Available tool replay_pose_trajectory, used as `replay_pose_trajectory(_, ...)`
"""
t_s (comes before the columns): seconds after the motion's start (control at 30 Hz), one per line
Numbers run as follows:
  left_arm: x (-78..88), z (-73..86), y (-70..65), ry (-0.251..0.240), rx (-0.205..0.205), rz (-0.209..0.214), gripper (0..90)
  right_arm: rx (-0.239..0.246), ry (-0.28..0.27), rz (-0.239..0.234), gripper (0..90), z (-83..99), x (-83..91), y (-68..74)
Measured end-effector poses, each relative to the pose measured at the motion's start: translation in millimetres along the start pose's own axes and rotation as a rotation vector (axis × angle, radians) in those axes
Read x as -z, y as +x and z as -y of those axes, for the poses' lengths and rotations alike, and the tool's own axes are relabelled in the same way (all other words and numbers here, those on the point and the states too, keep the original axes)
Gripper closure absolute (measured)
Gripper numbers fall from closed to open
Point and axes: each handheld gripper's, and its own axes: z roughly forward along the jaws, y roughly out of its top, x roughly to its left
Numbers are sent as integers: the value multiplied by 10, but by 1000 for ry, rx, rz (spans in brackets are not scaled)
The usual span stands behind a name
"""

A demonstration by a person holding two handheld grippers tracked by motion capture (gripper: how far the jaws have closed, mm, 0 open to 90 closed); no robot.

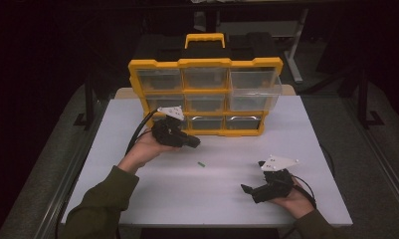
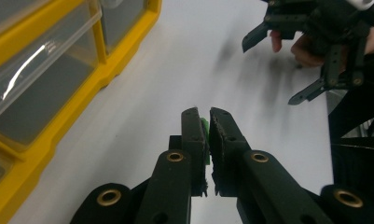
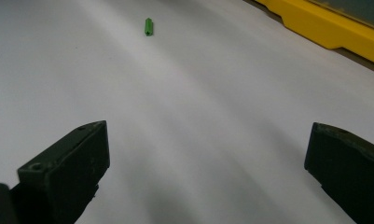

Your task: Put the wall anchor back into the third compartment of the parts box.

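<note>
left gripper [image 2: 207,122] | jaws clamped on green peg [image 2: 205,133], held off bench [image 1: 137,124] by organizer [image 1: 205,97], likely for a drawer | right gripper [image 1: 250,189] | jaws apart, idle near front edge | spare peg [image 1: 201,164] | loose mid-bench

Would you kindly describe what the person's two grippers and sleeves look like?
Both the left gripper and right gripper are black, each with two flat black jaws, brass-coloured pivot bushings, a pale grey three-cornered plate on top and a trailing black cable. The person wears olive-green sleeves.
</note>
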Motion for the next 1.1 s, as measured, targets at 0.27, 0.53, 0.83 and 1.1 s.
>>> replay_pose_trajectory(0.27,108,-204,-45,-2,-2,18,851,4,-2,0,0,1,4,-3)
replay_pose_trajectory(0.53,249,-453,-97,-5,-30,39,852,3,-3,2,0,1,1,-2)
replay_pose_trajectory(0.83,388,-764,-134,-30,-41,50,851,0,-2,1,0,1,2,1)
replay_pose_trajectory(1.1,475,-1001,-159,-29,-54,60,851,0,-5,2,0,0,3,-4)
